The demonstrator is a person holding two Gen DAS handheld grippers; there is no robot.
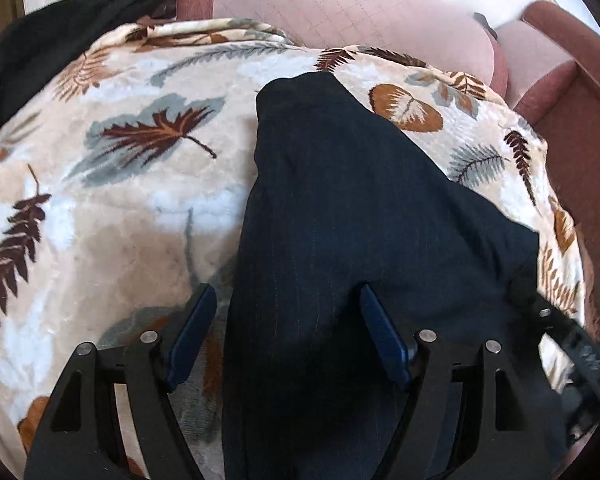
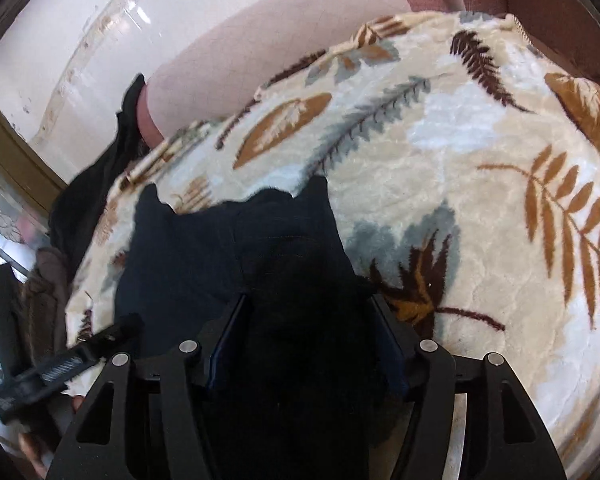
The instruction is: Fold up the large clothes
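Note:
A dark navy pinstriped garment (image 1: 340,208) lies stretched over a cream blanket with leaf prints (image 1: 120,200). My left gripper (image 1: 286,296) is open, its blue-padded fingers straddling the garment's near left edge. In the right wrist view the same garment (image 2: 236,248) lies on the blanket (image 2: 460,168). My right gripper (image 2: 308,304) stands open with dark cloth bunched between its fingers. The other gripper shows at the right edge of the left view (image 1: 572,344) and at the lower left of the right view (image 2: 68,364).
The blanket covers a pink sofa with a quilted back cushion (image 1: 340,4) and dark red armrest (image 1: 572,120). Another black cloth (image 1: 60,32) lies at the blanket's far left. A white wall (image 2: 80,40) is behind.

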